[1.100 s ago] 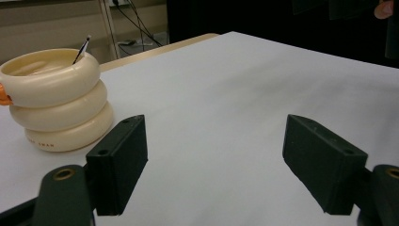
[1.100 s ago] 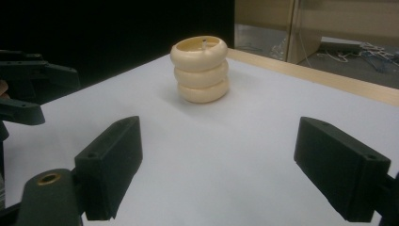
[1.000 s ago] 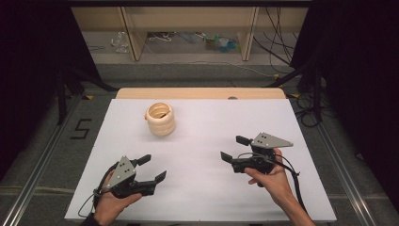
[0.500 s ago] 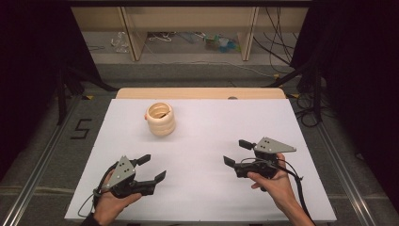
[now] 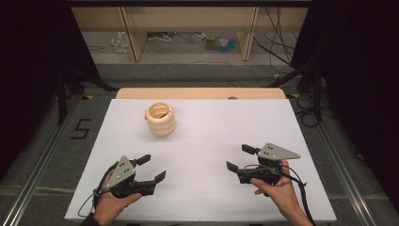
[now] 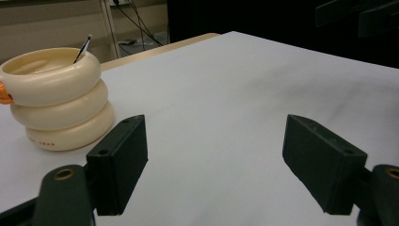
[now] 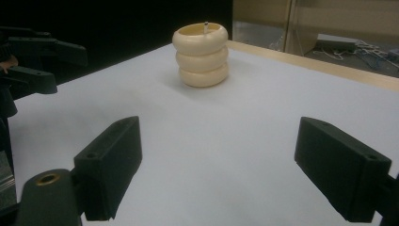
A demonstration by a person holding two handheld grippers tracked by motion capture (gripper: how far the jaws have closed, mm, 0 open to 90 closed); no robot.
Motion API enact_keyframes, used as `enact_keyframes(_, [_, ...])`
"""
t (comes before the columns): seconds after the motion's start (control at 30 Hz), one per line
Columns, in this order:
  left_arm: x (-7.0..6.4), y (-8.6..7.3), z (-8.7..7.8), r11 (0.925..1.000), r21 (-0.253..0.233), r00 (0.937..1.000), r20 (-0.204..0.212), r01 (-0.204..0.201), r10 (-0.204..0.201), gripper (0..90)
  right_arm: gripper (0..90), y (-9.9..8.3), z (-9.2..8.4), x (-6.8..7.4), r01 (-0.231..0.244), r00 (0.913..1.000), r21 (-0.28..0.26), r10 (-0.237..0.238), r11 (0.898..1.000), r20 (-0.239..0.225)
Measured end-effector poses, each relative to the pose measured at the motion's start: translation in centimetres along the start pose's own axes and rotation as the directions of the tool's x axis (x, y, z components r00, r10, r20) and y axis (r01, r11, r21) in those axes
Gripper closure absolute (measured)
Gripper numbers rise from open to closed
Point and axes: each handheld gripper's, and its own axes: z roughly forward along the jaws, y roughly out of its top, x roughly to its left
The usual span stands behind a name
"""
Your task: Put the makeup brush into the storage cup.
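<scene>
**Bright table, dark surroundings**

Overhead light falls evenly on the white table [image 5: 207, 141], leaving the space at both sides nearly black. The cream ringed pot [image 5: 160, 118] casts only a faint shadow at its base and carries soft highlights (clearest in the left gripper view). All three pictures are soft and slightly grainy. In the gripper views the near black jaws look blurred, and faint grey shading mottles the tabletop.

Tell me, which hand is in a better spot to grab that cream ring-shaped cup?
Probably the left. The left gripper sits on the same side of the table as the cream cup, with open jaws and bare white table between. The right gripper, also open, would have to reach farther across.
</scene>
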Motion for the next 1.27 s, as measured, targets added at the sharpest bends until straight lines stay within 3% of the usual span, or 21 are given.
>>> enact_keyframes(0.6, [-0.1, 0.0, 0.0, 1.0, 0.007, 1.0, -0.005, 0.006, -0.006, 22.8, 16.4, -0.9, -1.2, 0.0, -0.009, 0.9994, 0.003, 0.009, 1.0, 0.033])
enact_keyframes(0.87, [-0.1, 0.0, 0.0, 1.0, 0.008, 1.0, -0.004, 0.002, -0.002, 22.7, 16.4, -1.1, -1.0, 0.1, -0.008, 0.9999, 0.017, 0.008, 1.0, 0.01])
enact_keyframes(1.27, [-0.1, 0.0, 0.0, 1.0, 0.007, 1.0, -0.004, 0.005, -0.005, 22.8, 16.4, -1.2, -0.9, 0.2, 0.007, 0.9999, 0.019, -0.008, 1.0, 0.014])
